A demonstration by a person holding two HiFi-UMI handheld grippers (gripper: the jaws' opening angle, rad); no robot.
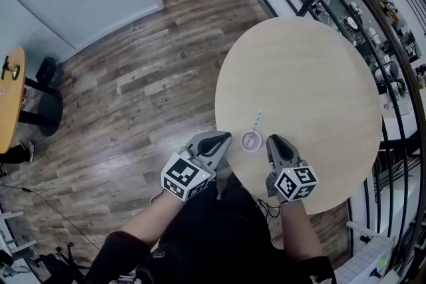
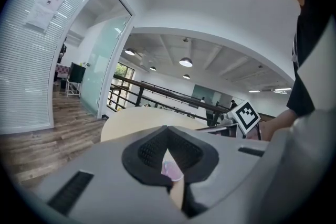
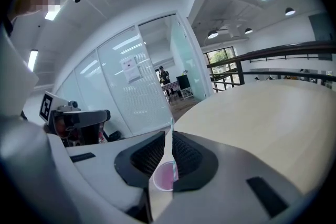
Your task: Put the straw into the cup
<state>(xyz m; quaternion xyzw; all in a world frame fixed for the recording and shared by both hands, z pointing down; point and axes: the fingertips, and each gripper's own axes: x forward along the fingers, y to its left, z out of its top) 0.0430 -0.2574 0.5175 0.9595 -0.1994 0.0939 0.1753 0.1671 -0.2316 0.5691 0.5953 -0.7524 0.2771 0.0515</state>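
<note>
Straw (image 1: 257, 122) stands in the cup (image 1: 251, 141), its lower end inside the pink cup and its striped length leaning toward the far side. The cup sits on the round worktop (image 1: 313, 76), close to its near left edge.

The left hand-held gripper (image 1: 225, 138) lies just left of the cup, its tips pointing right and slightly far, near the cup's rim but apart from it. The right hand-held gripper (image 1: 273, 140) lies just right of the cup, pointing far and a little left, with its tips beside the rim. The cup thus sits between the two sets of tips, slightly farther out than both.

In the left gripper view the left hand-held gripper (image 2: 168, 132) is clenched: its dark pads meet at the tips and nothing is between them. The cup (image 2: 171, 169) shows beyond, through the gap lower down. In the right gripper view the right hand-held gripper (image 3: 169, 139) has its pads drawn in to a thin slit and grasps nothing. The straw (image 3: 171, 161) and cup (image 3: 164, 178) appear through that slit, out ahead of the tips.

Both forearms reach in from the near side, angled toward each other, with the marker cubes facing up. The left forearm is over the wooden floor (image 1: 133, 90) and the right one crosses the worktop's near rim.
</note>
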